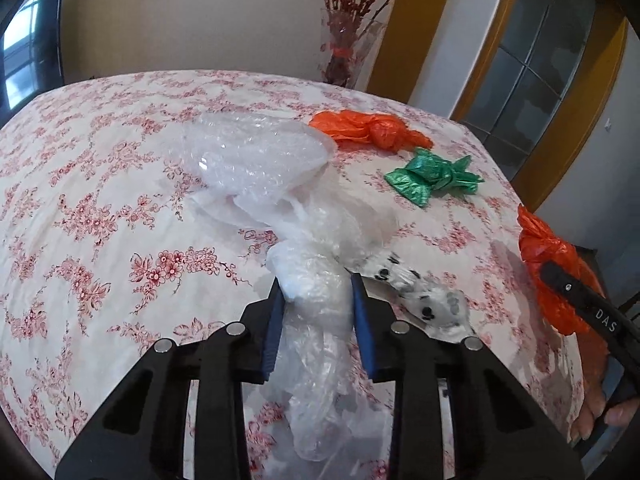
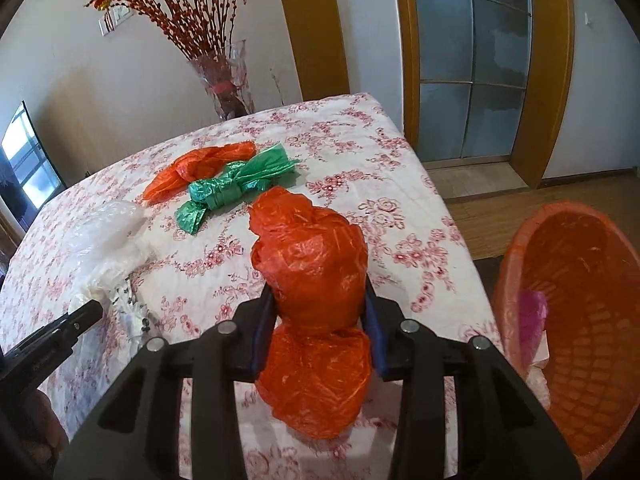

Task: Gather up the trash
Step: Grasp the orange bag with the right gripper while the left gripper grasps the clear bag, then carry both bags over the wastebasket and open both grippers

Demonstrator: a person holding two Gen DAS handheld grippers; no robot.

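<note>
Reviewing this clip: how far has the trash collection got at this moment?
Done: the orange basket beside the table already holds something pink. In hand: the left gripper is clamped on the clear plastic wrap, the right gripper on an orange bag. Left: a second orange bag, the green bag and a spotted wrapper lie on the tablecloth.

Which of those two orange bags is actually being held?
The bigger orange bag, clamped in the right gripper. The other orange bag lies loose beside the green one.
</note>
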